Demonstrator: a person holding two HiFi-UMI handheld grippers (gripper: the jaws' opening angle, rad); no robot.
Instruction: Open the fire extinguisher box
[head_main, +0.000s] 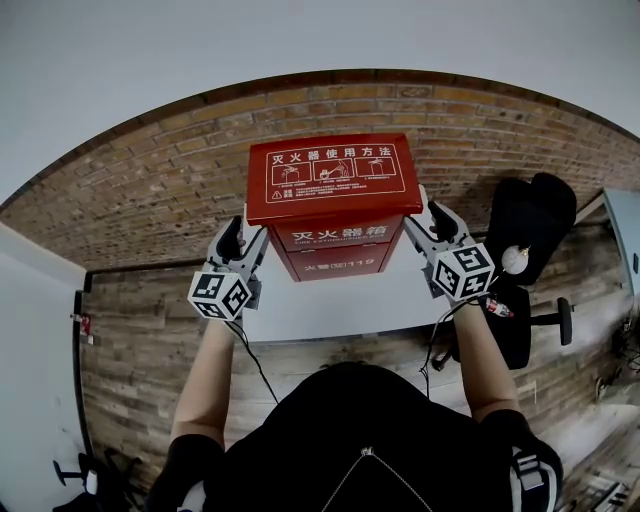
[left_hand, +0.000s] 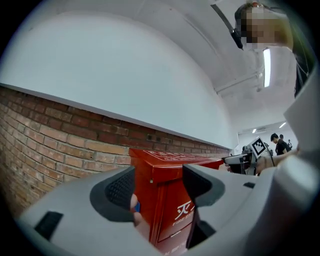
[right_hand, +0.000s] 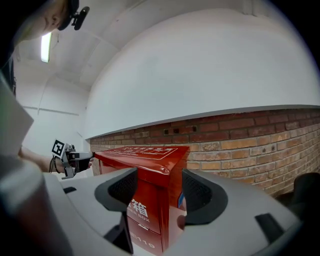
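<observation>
1. Wall: red-brown brick below, plain white above. It runs behind everything else.
2. Floor: grey wood planks.
3. Table: white top, set against the wall.
4. Chair: black, on the floor to the right of the table.
5. Box: red metal with white lettering on the front. It stands upright on the table at the wall side, centred between the two grippers.
6. Lid: red, with a white-outlined instruction panel. It lies shut on top of the box and overhangs the front.
7. Left gripper: grey, hand-held, just beside the box's left side below the lid's edge. Its jaws stand wide apart. The box's front left corner shows in the gap, and the pads do not press on it.
8. Right gripper: grey, hand-held, just beside the box's right side. Its jaws stand wide apart. The box's front right corner shows in the gap, unclamped.
9. Marker cubes: one on each gripper's rear, left and right.
</observation>
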